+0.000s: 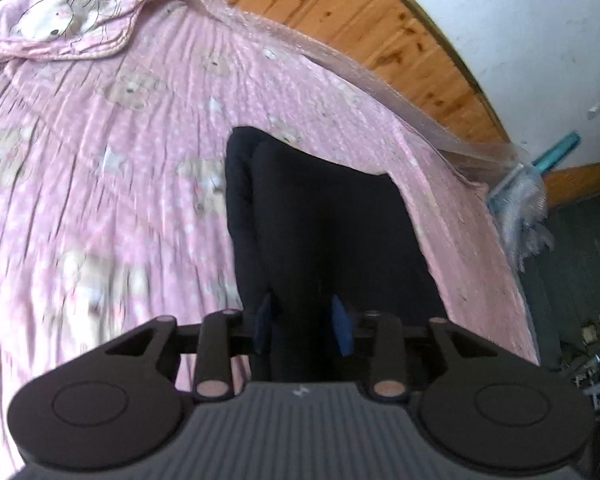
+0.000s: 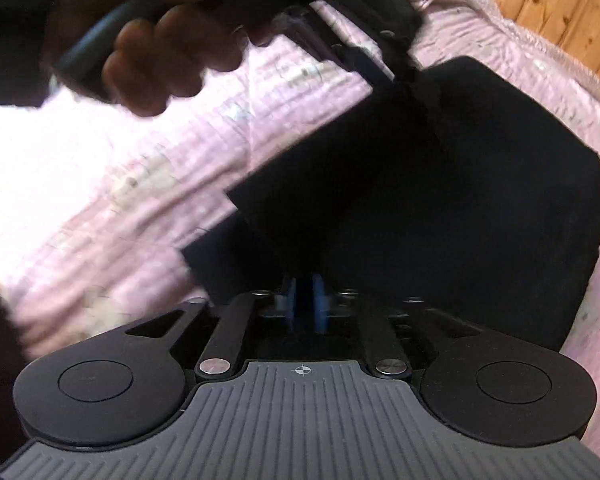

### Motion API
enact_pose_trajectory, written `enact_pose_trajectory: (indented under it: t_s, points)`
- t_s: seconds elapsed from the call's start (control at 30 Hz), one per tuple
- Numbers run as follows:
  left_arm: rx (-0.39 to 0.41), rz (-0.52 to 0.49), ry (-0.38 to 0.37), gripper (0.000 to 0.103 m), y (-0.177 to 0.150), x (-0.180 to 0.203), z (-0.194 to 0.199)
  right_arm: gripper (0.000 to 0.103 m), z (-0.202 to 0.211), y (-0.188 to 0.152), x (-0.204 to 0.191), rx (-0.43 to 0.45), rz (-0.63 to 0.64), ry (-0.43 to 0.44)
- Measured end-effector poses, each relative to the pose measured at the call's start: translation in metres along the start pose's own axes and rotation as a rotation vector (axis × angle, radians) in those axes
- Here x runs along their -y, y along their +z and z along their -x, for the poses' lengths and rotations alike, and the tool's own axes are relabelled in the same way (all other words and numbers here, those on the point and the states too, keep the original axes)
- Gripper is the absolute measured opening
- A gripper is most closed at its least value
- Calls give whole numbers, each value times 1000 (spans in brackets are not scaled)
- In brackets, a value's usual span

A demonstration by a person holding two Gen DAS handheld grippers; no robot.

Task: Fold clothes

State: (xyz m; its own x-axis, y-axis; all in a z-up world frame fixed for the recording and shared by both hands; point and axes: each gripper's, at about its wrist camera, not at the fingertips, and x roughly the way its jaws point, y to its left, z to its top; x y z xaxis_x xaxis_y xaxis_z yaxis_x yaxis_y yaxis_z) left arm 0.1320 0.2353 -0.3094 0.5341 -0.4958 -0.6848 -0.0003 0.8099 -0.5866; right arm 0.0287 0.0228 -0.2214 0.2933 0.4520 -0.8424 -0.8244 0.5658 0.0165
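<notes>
Lying flat, black garment [image 2: 460, 200], plain, folded edges.

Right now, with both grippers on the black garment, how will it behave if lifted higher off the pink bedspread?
The black fabric garment probably sags limply: it drapes from the left gripper in soft rounded folds. It looks light, since a pinch by the right gripper seems to hold an edge. It is unlikely to slip on the quilted pink bedspread.
</notes>
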Motion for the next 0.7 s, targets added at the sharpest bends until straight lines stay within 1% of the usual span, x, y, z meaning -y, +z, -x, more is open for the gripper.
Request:
enact_pose_trajectory:
  t_s: [0.03, 0.07, 0.1, 0.13, 0.17, 0.2, 0.23, 0.27, 0.3, 0.33, 0.37, 0.4, 0.43, 0.47, 0.5, 0.53, 0.57, 0.67, 0.7]
  points:
    - [-19, -10, 12, 32, -6, 1, -3, 37, 11, -2, 6, 34, -35, 19]
    - [-39, -21, 24, 32, -12, 1, -6, 37, 24, -4, 13, 79, -86, 28]
    - [-52, -18, 48, 30, -16, 0, -10, 37, 36, -9, 23, 128, -154, 27]
    - [-63, -11, 77, 28, -20, -2, -15, 36, 40, -16, 33, 151, -223, 24]
    - [-53, 2, 87, 26, -22, -4, -17, 37, 40, -23, 44, 154, -290, 20]
    - [-45, 12, 90, 26, -22, -5, -17, 36, 34, -31, 53, 128, -338, 25]
    - [-45, 22, 93, 26, -21, -5, -17, 34, 22, -40, 62, 78, -372, 37]
    - [-49, 23, 100, 26, -20, -3, -16, 24, 11, -49, 70, 29, -406, 48]
    - [-54, 12, 110, 28, -19, 0, -15, 21, 9, -56, 75, 19, -431, 61]
    - [-51, 9, 117, 28, -17, 2, -12, 22, 15, -59, 80, 37, -460, 85]
    - [-43, 10, 123, 29, -14, 3, -9, 32, 23, -60, 89, 69, -490, 104]
    - [-36, 11, 129, 34, -11, 4, -6, 52, 31, -61, 99, 111, -516, 113]
    - [-15, 19, 132, 39, -4, 4, -4, 63, 39, -62, 109, 153, -541, 121]
    - [12, 29, 135, 52, 5, 5, -3, 71, 46, -63, 120, 196, -567, 130]
    - [25, 32, 143, 64, 14, 5, -7, 73, 50, -64, 135, 227, -595, 132]
    - [33, 34, 152, 67, 25, 6, -11, 73, 50, -63, 152, 242, -624, 124]
    - [29, 32, 153, 69, 35, 6, -19, 73, 46, -62, 168, 254, -654, 115]
    - [-3, 33, 201, 69, 63, 0, -51, 73, 22, -58, 225, 290, -755, 135]
    - [-2, 37, 199, 70, 70, -3, -58, 73, 12, -54, 237, 297, -782, 143]
